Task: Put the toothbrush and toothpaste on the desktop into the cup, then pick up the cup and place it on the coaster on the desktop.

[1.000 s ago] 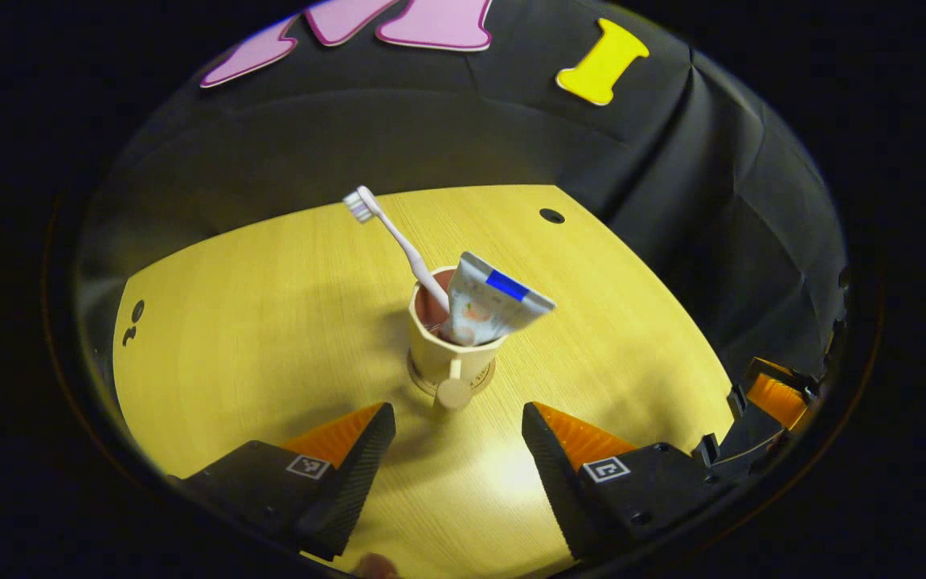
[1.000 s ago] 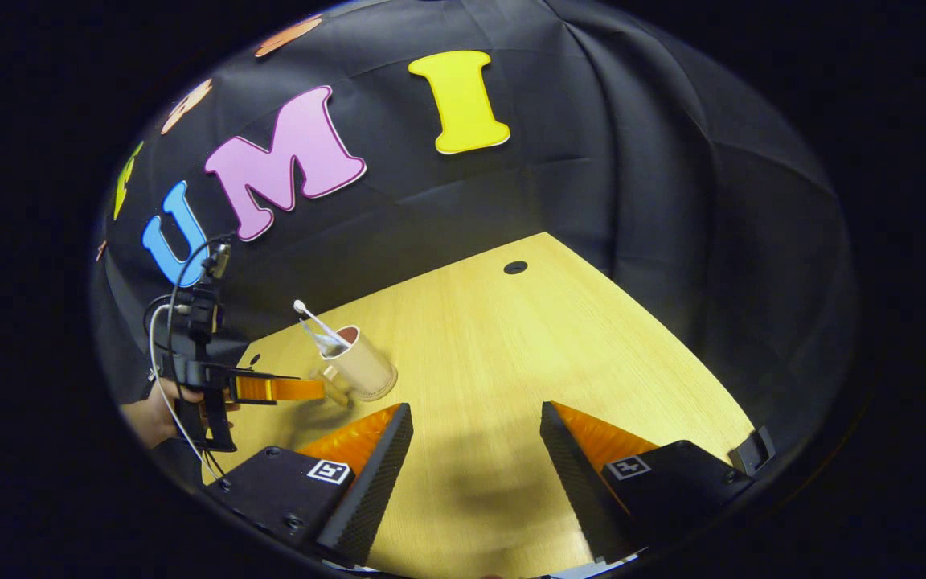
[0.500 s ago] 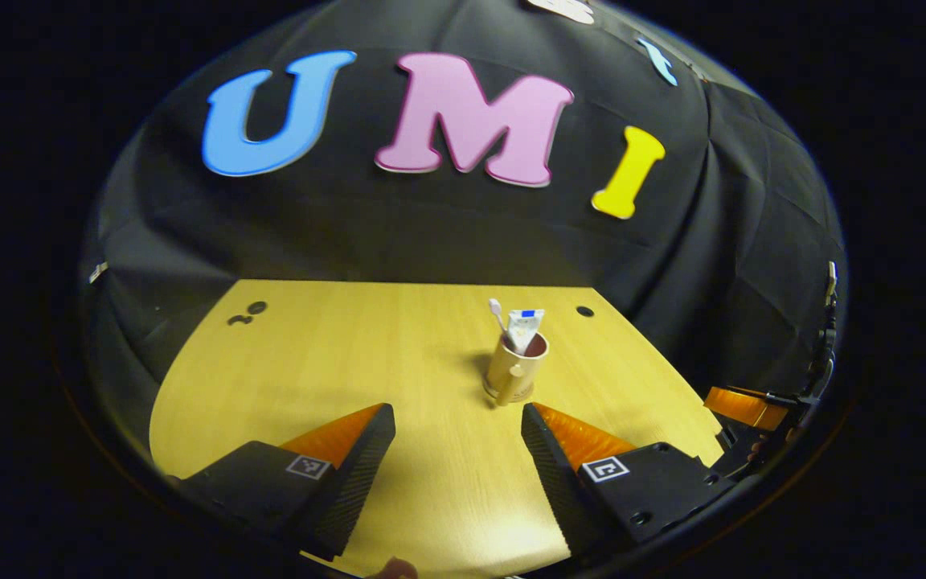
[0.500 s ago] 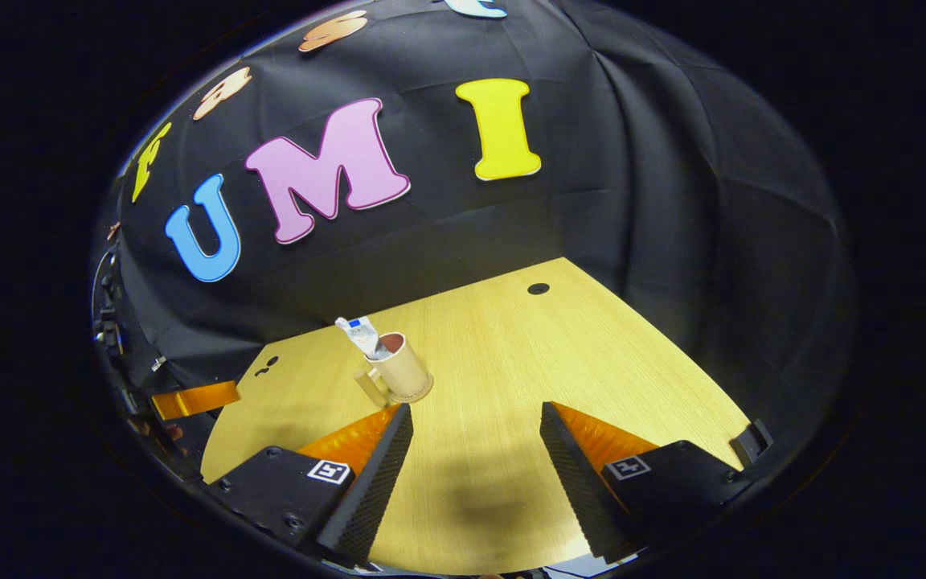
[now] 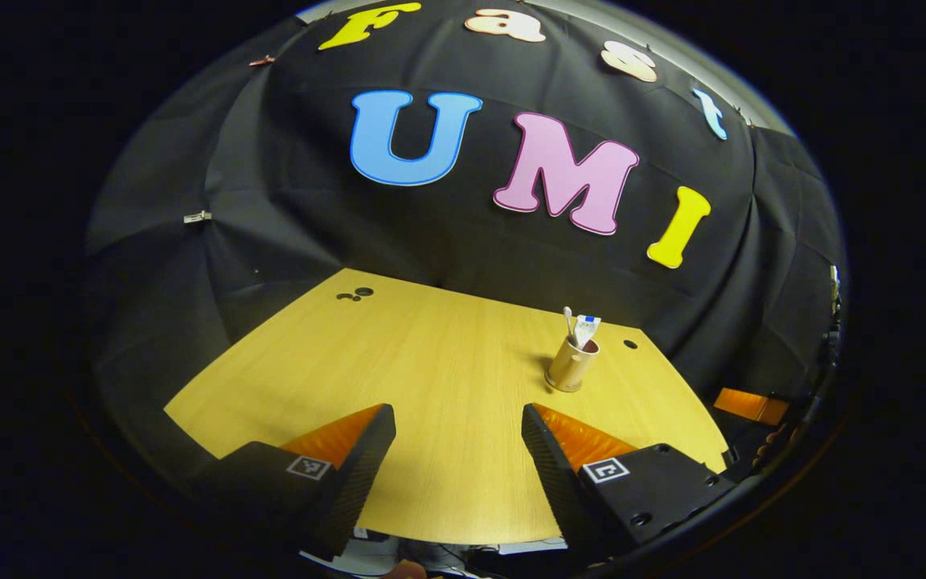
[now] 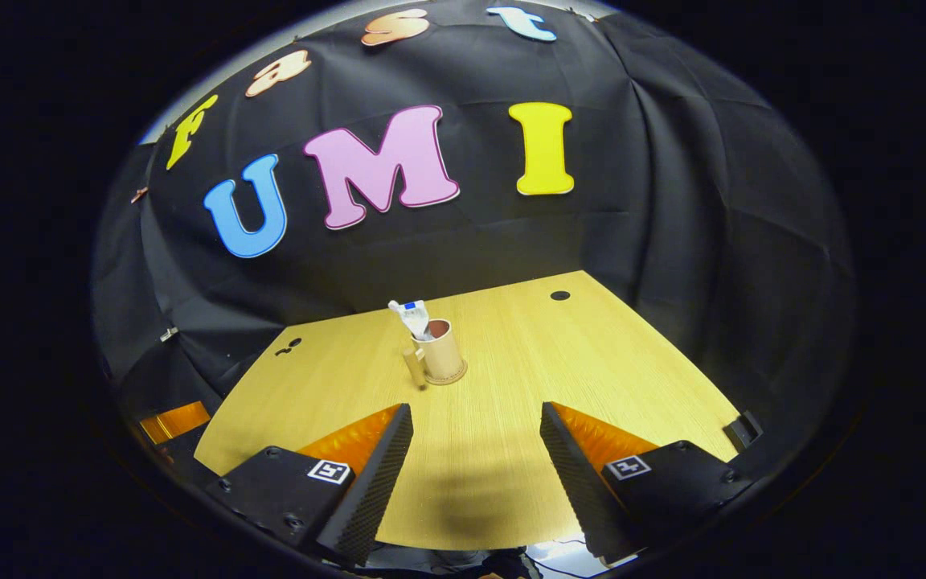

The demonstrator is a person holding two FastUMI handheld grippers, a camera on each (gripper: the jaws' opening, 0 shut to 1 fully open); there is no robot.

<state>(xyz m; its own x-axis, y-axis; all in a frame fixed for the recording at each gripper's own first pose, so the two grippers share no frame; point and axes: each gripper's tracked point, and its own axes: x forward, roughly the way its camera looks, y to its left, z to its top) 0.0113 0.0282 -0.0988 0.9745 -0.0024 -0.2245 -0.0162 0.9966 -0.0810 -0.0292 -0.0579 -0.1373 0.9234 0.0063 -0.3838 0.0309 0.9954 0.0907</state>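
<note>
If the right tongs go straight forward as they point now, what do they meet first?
Probably nothing soon. Ahead of the right tongs lies bare desktop; the cup stands left of that line, so it looks missed. Further on comes the booth wall, though depth is unclear.

From my left gripper (image 5: 458, 418) I look across the desk (image 5: 399, 378); its fingers stand wide apart over bare wood, touching nothing. The cup (image 5: 570, 366) stands upright toward the far right part of the desk, well apart from the fingers. The toothbrush (image 5: 567, 318) and toothpaste (image 5: 586, 330) stick up out of it side by side, brush on the left. A thin round edge shows under the cup's base; I cannot tell whether that is the coaster. The right gripper (image 5: 748, 404) shows in part at the right edge, beyond the desk's rim; its jaws cannot be judged. Small dark holes (image 5: 355, 294) mark the far left corner.
</note>
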